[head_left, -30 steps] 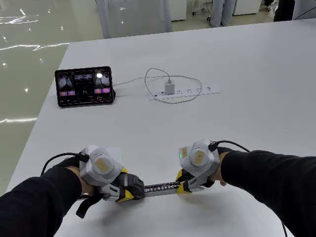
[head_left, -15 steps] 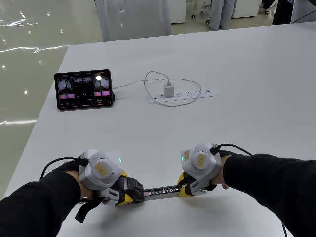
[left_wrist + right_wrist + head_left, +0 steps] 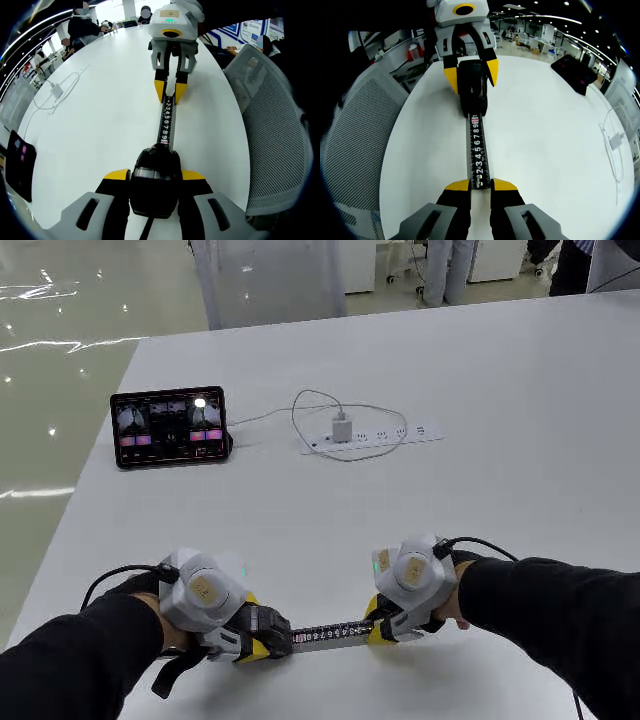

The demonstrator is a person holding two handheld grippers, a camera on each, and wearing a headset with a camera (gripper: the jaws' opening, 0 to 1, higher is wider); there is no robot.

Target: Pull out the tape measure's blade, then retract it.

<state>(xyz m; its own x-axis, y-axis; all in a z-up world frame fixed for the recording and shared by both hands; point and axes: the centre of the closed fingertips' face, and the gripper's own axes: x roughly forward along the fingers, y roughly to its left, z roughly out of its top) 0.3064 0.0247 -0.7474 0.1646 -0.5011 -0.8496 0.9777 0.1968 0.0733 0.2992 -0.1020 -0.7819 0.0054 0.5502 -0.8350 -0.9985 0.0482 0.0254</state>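
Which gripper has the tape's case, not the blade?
The left gripper: its fingers clamp the black case. The right gripper pinches the tip of the blade instead.

Black numerals 2 to 9 along the tape measure's blade [image 3: 478, 150], nothing else legible

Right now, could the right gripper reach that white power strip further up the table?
Probably not: the right gripper is shut on the tape blade, so it's busy. Nothing on the table stands between it and the power strip, though.
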